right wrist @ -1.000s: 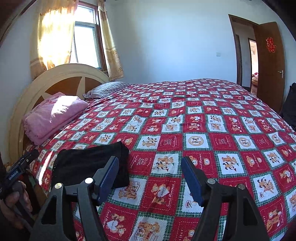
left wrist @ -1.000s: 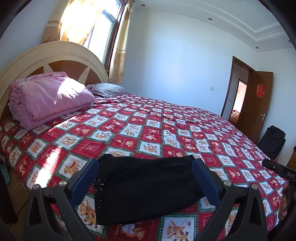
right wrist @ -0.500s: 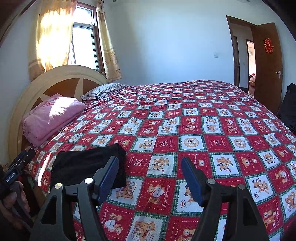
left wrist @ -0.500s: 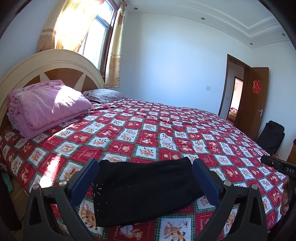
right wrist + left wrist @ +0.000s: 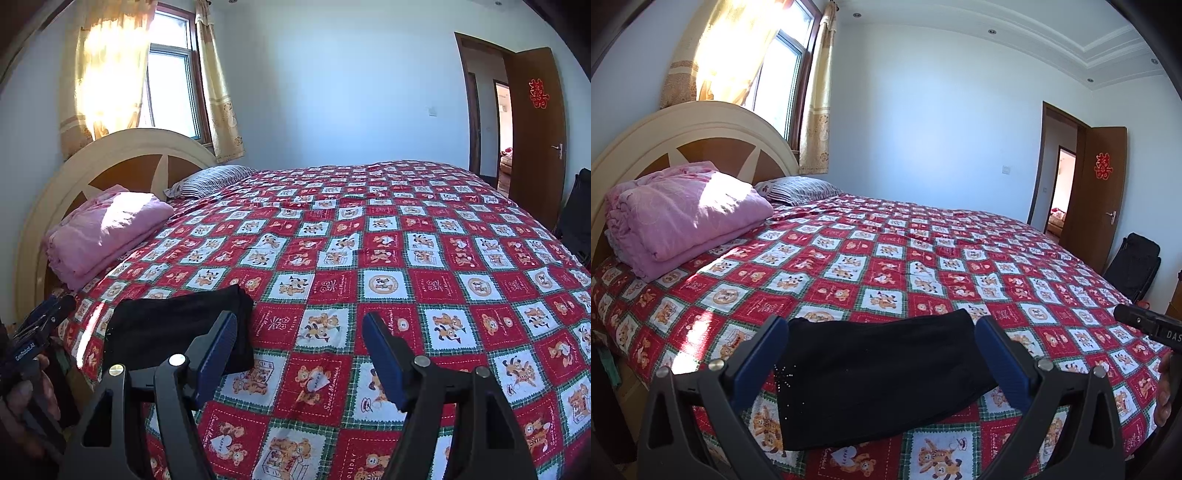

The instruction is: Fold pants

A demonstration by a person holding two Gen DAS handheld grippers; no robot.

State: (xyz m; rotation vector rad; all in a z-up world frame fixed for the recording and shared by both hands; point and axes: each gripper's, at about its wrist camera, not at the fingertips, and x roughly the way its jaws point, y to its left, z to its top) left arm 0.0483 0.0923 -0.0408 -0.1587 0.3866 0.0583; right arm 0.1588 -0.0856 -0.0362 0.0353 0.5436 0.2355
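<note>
Left gripper [image 5: 881,363] and right gripper [image 5: 299,356]: both sets of jaws are standing wide apart, gripping nothing and hovering above the bed [image 5: 923,258]. The black pants [image 5: 882,380] are lying as a compact folded rectangle near the bed's front edge, toward its headboard [image 5: 694,125] end, framed between the left jaws and off to the left of the right jaws. Judging by this tidy shape, folding is appearing finished, hence the released hold. A folded pink quilt [image 5: 683,218] is resting by the headboard.
</note>
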